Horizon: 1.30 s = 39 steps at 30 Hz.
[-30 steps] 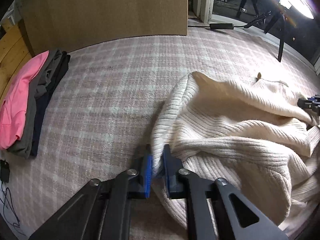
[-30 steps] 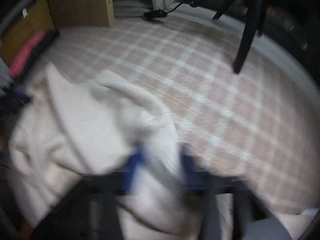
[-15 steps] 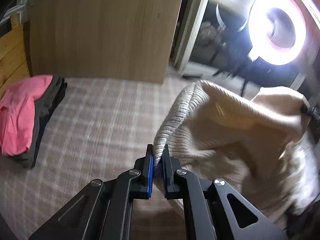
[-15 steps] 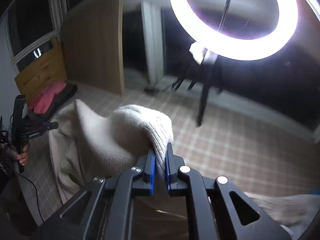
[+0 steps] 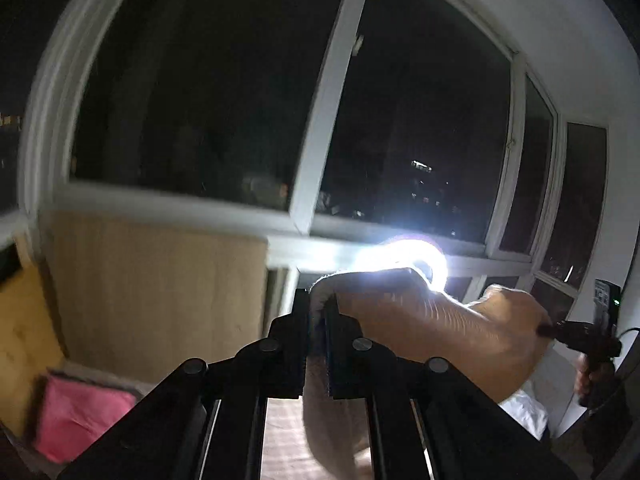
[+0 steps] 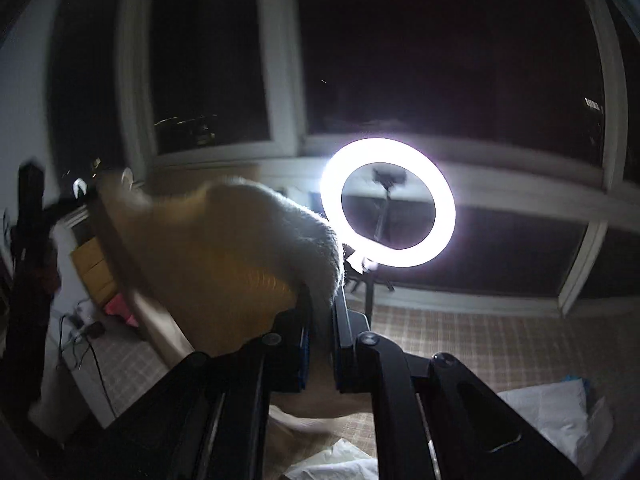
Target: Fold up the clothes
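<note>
Both claws clamped on sweater (image 5: 440, 332): left claw (image 5: 318, 344), right claw (image 6: 320, 332). Held aloft, stretched between. Keep tension even and edges level when laying it flat.

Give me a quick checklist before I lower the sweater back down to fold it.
1. Left gripper clamped on the sweater: ok, knit sits between the pads.
2. Right gripper clamped on the sweater: ok, fabric pinched there too.
3. Sweater lifted off the rug: cannot tell, its lower edge is out of view.
4. Sweater spread flat between the grippers: cannot tell, blurred and backlit.
5. Ring light clear of the fabric: cannot tell, the sweater overlaps it in both views.
6. Folded pile out of the way: ok, off to the left.
</note>
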{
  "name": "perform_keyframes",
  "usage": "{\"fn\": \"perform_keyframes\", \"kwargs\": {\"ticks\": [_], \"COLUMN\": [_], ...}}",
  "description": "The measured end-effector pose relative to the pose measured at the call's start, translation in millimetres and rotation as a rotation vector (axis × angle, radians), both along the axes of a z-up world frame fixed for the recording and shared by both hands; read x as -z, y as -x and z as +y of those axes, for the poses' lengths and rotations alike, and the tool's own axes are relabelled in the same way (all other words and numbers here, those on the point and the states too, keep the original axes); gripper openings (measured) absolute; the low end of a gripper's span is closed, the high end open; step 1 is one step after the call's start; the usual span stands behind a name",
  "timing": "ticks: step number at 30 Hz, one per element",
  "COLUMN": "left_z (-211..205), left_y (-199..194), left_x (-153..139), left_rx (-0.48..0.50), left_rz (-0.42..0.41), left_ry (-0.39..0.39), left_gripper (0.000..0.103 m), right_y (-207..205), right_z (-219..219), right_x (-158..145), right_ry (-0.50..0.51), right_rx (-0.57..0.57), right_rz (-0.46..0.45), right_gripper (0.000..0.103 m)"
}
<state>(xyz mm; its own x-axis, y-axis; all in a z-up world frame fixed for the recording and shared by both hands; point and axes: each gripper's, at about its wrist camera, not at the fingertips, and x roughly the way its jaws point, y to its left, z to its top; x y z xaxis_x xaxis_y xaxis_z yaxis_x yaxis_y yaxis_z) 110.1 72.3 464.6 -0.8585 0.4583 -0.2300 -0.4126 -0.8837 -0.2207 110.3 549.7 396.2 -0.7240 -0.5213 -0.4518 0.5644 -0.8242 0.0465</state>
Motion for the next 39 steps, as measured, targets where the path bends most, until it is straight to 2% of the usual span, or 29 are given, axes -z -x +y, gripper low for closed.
{"fn": "perform_keyframes", "kwargs": {"ticks": [2, 3, 5, 8, 13, 14, 15, 17, 19, 20, 21, 22, 25, 29, 31, 32, 33, 36, 39], "left_z": [-13.8, -20.7, -25.8, -40.1, -64.2, -67.3, -69.9, -75.0, -84.9, -89.9, -94.8, -96.4, -96.0, -97.7, -103.4, -107.4, -111.7, -124.4, -134.2], "left_y": [-11.3, -16.8, -14.5, 16.3, 72.5, 77.1, 77.5, 76.4, 70.5, 71.4, 72.5, 70.0, 64.4, 64.0, 62.1, 59.7, 57.2, 50.0, 47.9], "left_x": [0.1, 0.6, 24.6, 104.3, 299.4, 331.6, 358.5, 385.2, 395.3, 396.8, 398.0, 398.5, 394.1, 393.9, 392.6, 390.9, 389.0, 371.3, 333.0], "left_rx": [-0.023, -0.034, -0.066, -0.081, -0.162, -0.173, -0.179, -0.186, -0.203, -0.203, -0.203, -0.202, -0.185, -0.163, -0.154, -0.148, -0.143, -0.16, -0.163], "left_rz": [0.028, 0.042, 0.008, -0.203, -0.629, -0.686, -0.728, -0.763, -0.775, -0.775, -0.774, -0.765, -0.746, -0.742, -0.745, -0.746, -0.748, -0.727, -0.676], "left_ry": [0.059, 0.089, 0.173, 0.222, 0.368, 0.392, 0.425, 0.437, 0.43, 0.421, 0.412, 0.419, 0.439, 0.452, 0.439, 0.424, 0.408, 0.358, 0.29], "left_gripper": [0.006, 0.006, 0.006, 0.006, 0.006, 0.006, 0.006, 0.006, 0.006, 0.006, 0.006, 0.006, 0.006, 0.006, 0.006, 0.006, 0.006, 0.006, 0.006], "right_y": [-27.8, -34.2, -33.8, -12.7, 49.9, 59.2, 61.8, 66.8, 67.6, 66.8, 66.0, 65.2, 63.9, 67.3, 62.4, 59.9, 57.5, 48.4, 41.6], "right_z": [-7.9, -13.4, -28.3, -54.1, -88.6, -93.9, -103.2, -121.6, -147.2, -161.8, -176.4, -191.0, -232.4, -257.2, -256.1, -255.5, -255.0, -246.4, -230.5], "right_x": [-7.2, 0.4, 30.0, 105.4, 269.9, 294.8, 306.5, 330.0, 340.8, 342.8, 344.8, 346.9, 354.0, 368.0, 365.3, 364.0, 362.6, 348.3, 304.0], "right_ry": [-0.015, -0.019, -0.011, 0.008, -0.048, -0.062, -0.064, -0.068, -0.092, -0.11, -0.127, -0.144, -0.199, -0.285, -0.299, -0.307, -0.314, -0.319, -0.292], "right_rx": [-0.033, -0.04, -0.058, -0.073, 0.056, 0.074, 0.048, -0.002, -0.059, -0.09, -0.121, -0.151, -0.236, -0.306, -0.321, -0.328, -0.336, -0.343, -0.298], "right_rz": [0.026, 0.024, -0.024, -0.189, -0.525, -0.583, -0.61, -0.664, -0.672, -0.664, -0.655, -0.646, -0.618, -0.589, -0.581, -0.576, -0.572, -0.537, -0.436], "right_gripper": [0.008, 0.009, 0.009, 0.009, 0.008, 0.008, 0.008, 0.009, 0.016, 0.03, 0.049, 0.055, 0.057, 0.057, 0.049, 0.024, 0.012, 0.009, 0.008]}}
